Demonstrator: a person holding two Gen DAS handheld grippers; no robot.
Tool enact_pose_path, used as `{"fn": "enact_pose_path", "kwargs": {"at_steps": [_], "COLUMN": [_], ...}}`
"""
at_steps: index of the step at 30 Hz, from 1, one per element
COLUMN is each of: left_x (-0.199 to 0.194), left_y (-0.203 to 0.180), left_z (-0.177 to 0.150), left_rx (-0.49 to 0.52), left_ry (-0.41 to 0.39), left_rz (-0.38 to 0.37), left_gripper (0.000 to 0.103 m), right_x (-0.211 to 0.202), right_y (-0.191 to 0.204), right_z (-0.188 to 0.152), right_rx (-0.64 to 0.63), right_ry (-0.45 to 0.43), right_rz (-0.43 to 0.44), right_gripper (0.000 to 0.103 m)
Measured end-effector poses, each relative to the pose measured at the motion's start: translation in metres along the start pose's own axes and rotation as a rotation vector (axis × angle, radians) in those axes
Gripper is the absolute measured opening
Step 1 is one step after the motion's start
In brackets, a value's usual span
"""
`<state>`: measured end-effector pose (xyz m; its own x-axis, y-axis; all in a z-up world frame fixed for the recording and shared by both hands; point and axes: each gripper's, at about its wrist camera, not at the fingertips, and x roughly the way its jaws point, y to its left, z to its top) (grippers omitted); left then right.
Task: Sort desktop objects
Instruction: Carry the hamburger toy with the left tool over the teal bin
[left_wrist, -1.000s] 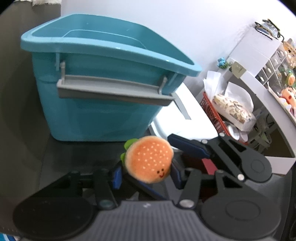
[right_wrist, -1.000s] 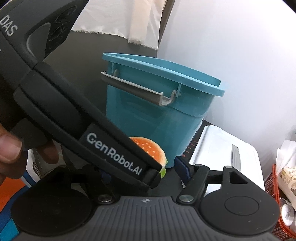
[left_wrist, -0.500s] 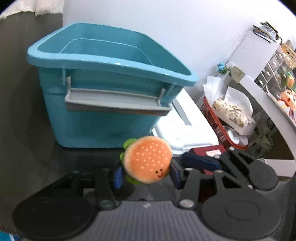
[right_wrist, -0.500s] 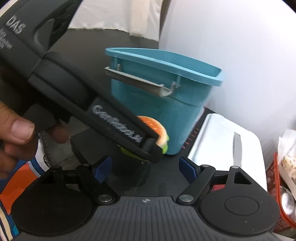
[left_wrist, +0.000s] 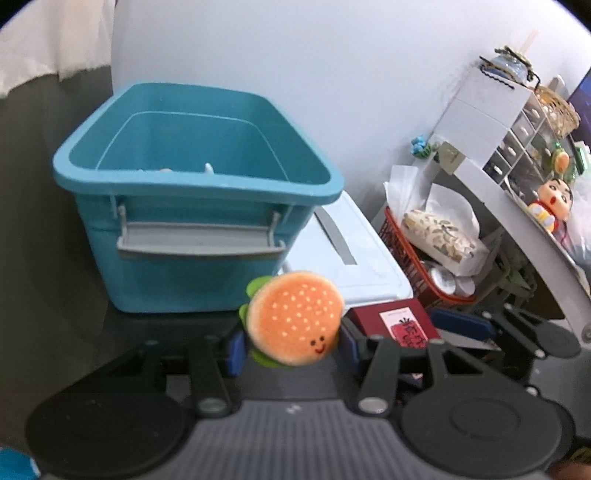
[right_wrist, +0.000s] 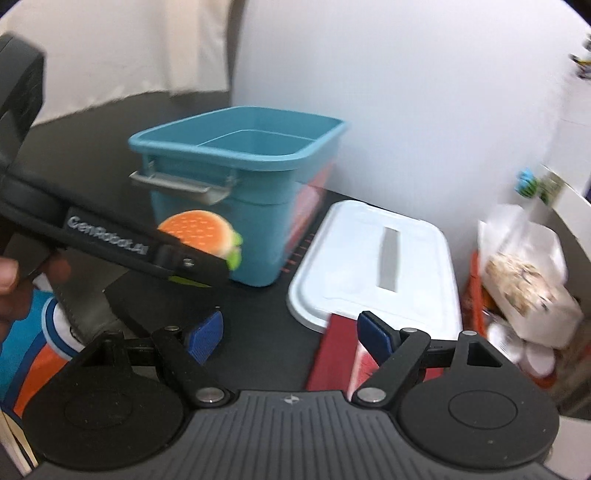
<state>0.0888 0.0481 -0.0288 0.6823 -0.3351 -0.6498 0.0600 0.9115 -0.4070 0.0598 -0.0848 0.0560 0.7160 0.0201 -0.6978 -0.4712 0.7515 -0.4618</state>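
Note:
My left gripper (left_wrist: 291, 347) is shut on a small plush hamburger (left_wrist: 293, 323) with a smiling face and holds it in the air in front of the teal bin (left_wrist: 192, 206). The hamburger (right_wrist: 201, 232) and the left gripper (right_wrist: 221, 264) also show in the right wrist view, level with the teal bin's (right_wrist: 240, 173) grey handle. My right gripper (right_wrist: 288, 332) is open and empty, over the black desk beside a red box (right_wrist: 332, 354).
A white lid (left_wrist: 351, 254) lies flat to the right of the bin. A red basket (left_wrist: 417, 258) with packets stands further right. A red box (left_wrist: 399, 321) lies near the lid. A white shelf (left_wrist: 517, 206) with toys curves along the right.
Both grippers have risen, so the bin's inside now shows. The left gripper has carried the hamburger up toward the bin's rim. The right gripper has drawn back to the right.

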Motion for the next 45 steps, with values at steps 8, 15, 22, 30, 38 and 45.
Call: {"fn": "enact_pose_path", "kwargs": {"at_steps": [8, 15, 22, 30, 38, 45], "left_x": [-0.015, -0.027, -0.038, -0.040, -0.027, -0.011], "left_y": [-0.016, -0.025, -0.031, -0.032, -0.029, -0.023], "left_z": [0.012, 0.027, 0.050, 0.075, 0.097, 0.113], "left_rx": [0.031, 0.062, 0.099, 0.116, 0.117, 0.125], "left_ry": [-0.021, -0.034, -0.057, -0.059, -0.048, -0.036], "left_rz": [0.018, 0.057, 0.099, 0.141, 0.163, 0.189], "left_gripper": [0.054, 0.054, 0.054, 0.054, 0.054, 0.054], "right_x": [-0.004, -0.009, -0.014, -0.034, -0.018, 0.004], "right_y": [0.012, 0.000, 0.004, -0.004, -0.015, -0.022], "right_z": [0.004, 0.004, -0.006, -0.020, -0.017, -0.018], "right_rx": [0.054, 0.138, 0.116, 0.152, 0.193, 0.220], "right_ry": [0.007, 0.027, 0.004, 0.025, 0.066, 0.111], "right_rz": [-0.021, -0.027, -0.056, -0.043, -0.047, -0.059], "right_gripper": [0.084, 0.084, 0.089, 0.089, 0.090, 0.093]}}
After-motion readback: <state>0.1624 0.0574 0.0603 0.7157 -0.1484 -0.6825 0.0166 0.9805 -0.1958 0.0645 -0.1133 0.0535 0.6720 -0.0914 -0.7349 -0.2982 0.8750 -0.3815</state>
